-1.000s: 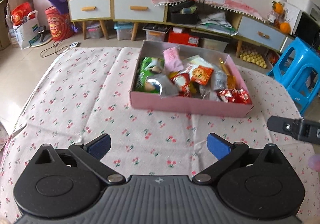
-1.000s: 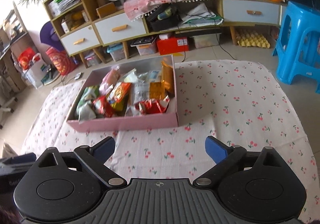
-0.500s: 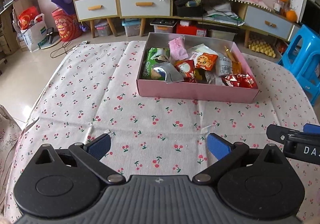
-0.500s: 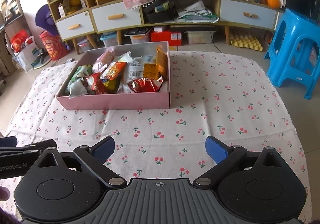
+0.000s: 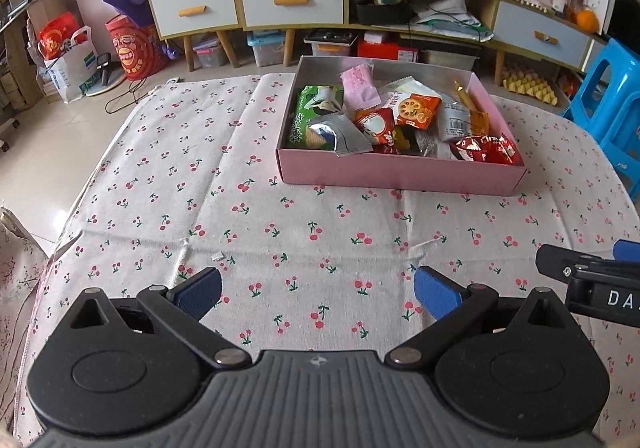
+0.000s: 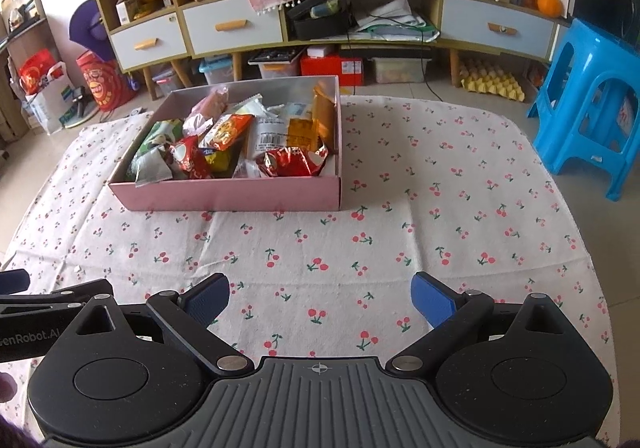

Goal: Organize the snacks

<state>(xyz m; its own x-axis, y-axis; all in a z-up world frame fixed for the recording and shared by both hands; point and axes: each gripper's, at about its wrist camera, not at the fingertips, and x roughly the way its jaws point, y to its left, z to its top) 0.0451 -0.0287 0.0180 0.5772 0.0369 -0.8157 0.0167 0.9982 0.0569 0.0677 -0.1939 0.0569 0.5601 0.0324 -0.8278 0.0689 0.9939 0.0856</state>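
Observation:
A pink box [image 5: 400, 177] [image 6: 224, 197] full of snack packets stands on the cherry-print tablecloth [image 5: 280, 232] [image 6: 400, 232], toward the far side. Among the packets are a green biscuit pack [image 5: 314, 115], an orange lotus-root pack [image 5: 418, 109] and a red crinkled pack [image 6: 292, 161]. My left gripper [image 5: 316, 294] hovers over the near part of the cloth, open and empty. My right gripper [image 6: 320, 298] is likewise open and empty near the front edge. Each gripper's side shows at the edge of the other's view.
A blue plastic stool [image 6: 588, 107] stands to the right of the table. Behind the table runs a low cabinet [image 5: 288, 3] with drawers, boxes and bins on the floor under it, and red bags [image 5: 132, 47] at the left.
Both grippers have drawn back toward the near edge and risen a little, so the box looks farther away. Both stayed open. The packets in the box have not moved.

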